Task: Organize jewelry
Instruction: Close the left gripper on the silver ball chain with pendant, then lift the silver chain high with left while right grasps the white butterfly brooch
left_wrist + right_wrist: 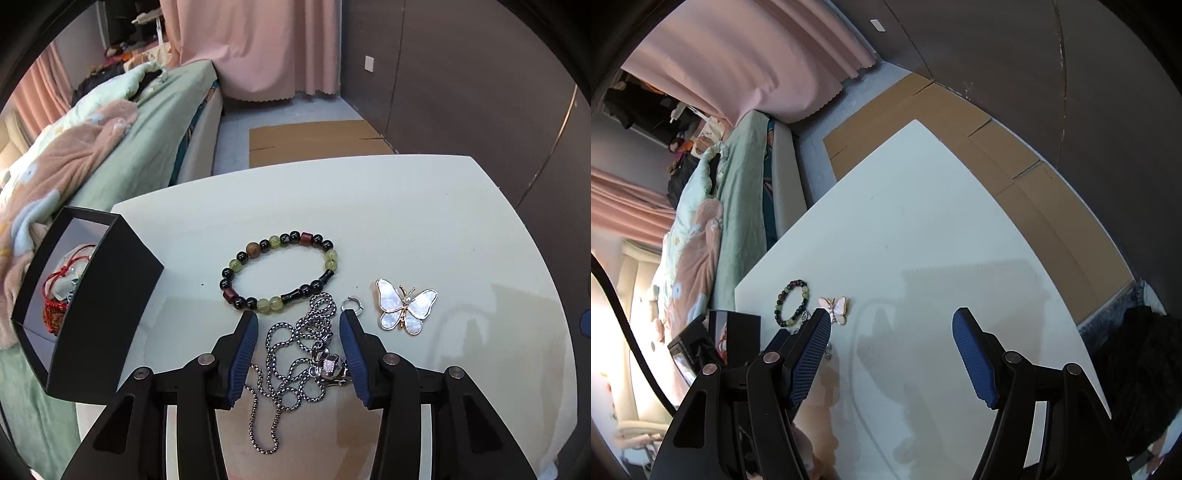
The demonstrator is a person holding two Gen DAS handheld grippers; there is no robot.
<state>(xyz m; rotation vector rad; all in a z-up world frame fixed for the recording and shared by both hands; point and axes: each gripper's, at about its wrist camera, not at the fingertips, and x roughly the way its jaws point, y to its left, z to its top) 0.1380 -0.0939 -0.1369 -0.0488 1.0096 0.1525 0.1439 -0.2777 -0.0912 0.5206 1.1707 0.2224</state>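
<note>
Left gripper [298, 317]: jaws spread, blue pads on either side of the silver chain necklace [291, 369], not closed on it. The chain lies in loose coils on the white table [406, 221]; its metal pendant [328, 367] sits close to the right-hand pad; whether they touch cannot be told.

Small silver ring clasp [350, 305]: just beyond the tip of that pad, at the far end of the chain.

Butterfly brooch [405, 306]: mother-of-pearl wings, gold edging, flat on the table to the right of the chain, apart from it.

Beaded bracelet [280, 275]: black, green and brown beads, lying flat just beyond the chain; its near edge is next to the top coil.

Black jewelry box [92, 306]: open, left of the chain at the table's left edge, tilted. Red cord item [61, 295] visible inside.

Right gripper [891, 321]: jaws wide apart, holding nothing, over bare table well to the right of the chain.

Beyond the table: bed with green sheet [155, 133] to the left, flattened cardboard [317, 142] on the floor, pink curtain [258, 44] farthest.
</note>
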